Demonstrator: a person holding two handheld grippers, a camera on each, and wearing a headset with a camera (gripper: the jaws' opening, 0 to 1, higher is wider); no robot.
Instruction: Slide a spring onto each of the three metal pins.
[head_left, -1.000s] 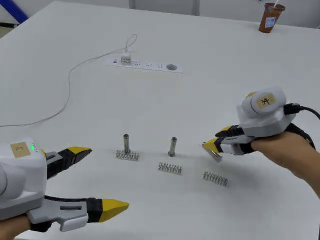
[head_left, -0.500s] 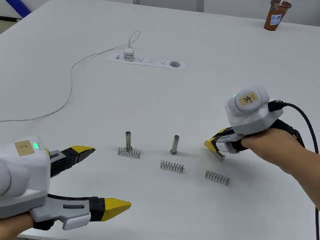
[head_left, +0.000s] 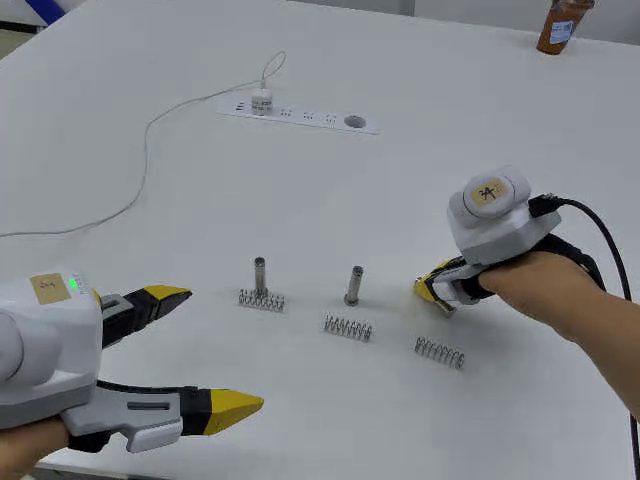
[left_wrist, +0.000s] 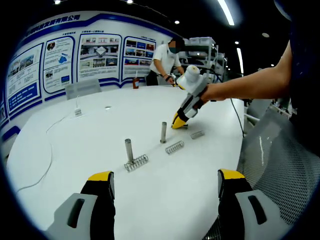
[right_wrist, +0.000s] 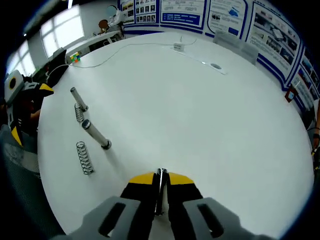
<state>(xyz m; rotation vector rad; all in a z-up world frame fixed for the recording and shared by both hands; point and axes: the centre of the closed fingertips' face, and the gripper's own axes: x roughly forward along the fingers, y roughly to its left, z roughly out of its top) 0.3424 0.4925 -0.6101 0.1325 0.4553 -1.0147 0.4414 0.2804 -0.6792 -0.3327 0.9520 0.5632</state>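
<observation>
Head view: left gripper (head_left: 220, 348) with jaws spread wide, nothing held, bare table (head_left: 330, 430) lying ahead. Right gripper (head_left: 436, 291) seen with tips together. Two standing pins (head_left: 260, 272) and three springs (head_left: 348, 327) are ranged between the grippers.

Left gripper view: one spring is set just beside the nearer pin; table edge to the right.

Right gripper view: third pin (right_wrist: 160, 192) is clamped between the closed jaws, open tabletop ahead.

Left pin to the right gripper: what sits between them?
The middle pin stands upright between them, and a spring lies flat just in front of it. The head view shows this.
</observation>
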